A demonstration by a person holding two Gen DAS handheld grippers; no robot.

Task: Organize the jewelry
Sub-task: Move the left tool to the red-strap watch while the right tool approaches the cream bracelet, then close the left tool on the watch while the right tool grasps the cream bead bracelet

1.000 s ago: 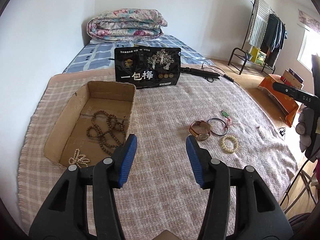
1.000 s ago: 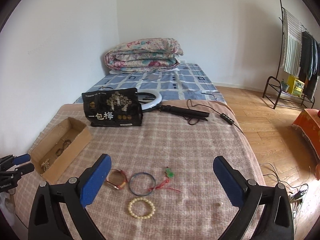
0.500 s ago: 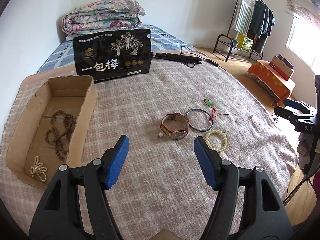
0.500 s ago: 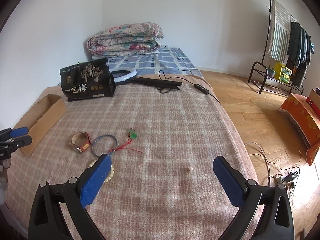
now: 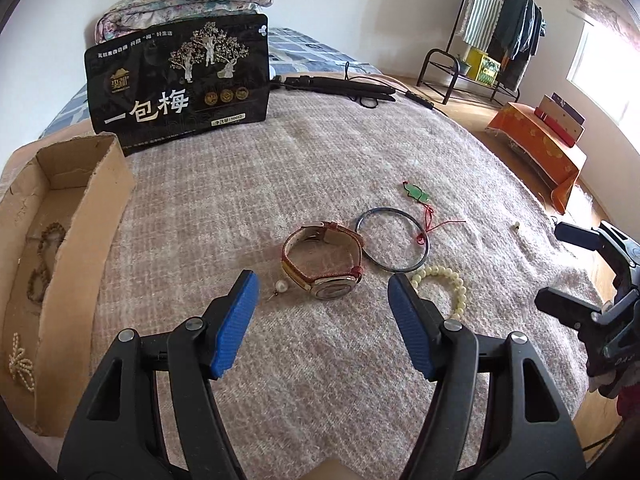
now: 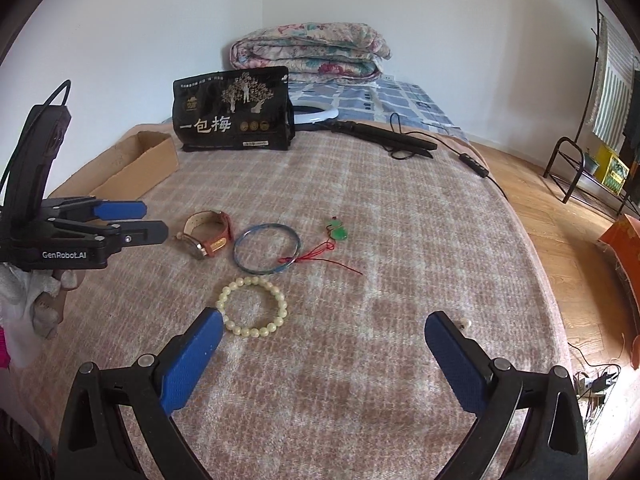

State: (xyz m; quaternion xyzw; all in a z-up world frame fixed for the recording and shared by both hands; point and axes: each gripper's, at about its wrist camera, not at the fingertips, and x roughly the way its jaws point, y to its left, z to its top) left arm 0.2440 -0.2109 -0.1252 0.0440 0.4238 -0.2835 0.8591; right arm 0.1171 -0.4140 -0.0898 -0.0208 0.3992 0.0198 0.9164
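Note:
A red-strapped watch (image 5: 326,258) lies on the checked blanket, just ahead of my open, empty left gripper (image 5: 322,306). A pearl earring (image 5: 281,288) lies to its left, a blue bangle (image 5: 394,238), a green pendant on red cord (image 5: 418,194) and a cream bead bracelet (image 5: 444,286) to its right. The cardboard box (image 5: 80,216) at left holds a brown bead string (image 5: 42,256) and a pearl piece (image 5: 18,366). My right gripper (image 6: 322,344) is open and empty, near the bracelet (image 6: 253,306), watch (image 6: 208,234), bangle (image 6: 266,253) and pendant (image 6: 337,229).
A black snack bag (image 5: 180,84) stands behind the box. A ring light with stand and cable (image 6: 380,138) lies at the back. A folded quilt (image 6: 310,52) sits beyond. A small bead (image 6: 464,324) lies near the blanket's right edge. Wooden floor, an orange stool (image 5: 536,152) and a clothes rack (image 5: 496,28) stand right.
My left gripper has moved forward and right toward the watch and opened wider. My right gripper has swung left, so the jewelry sits more central in its view.

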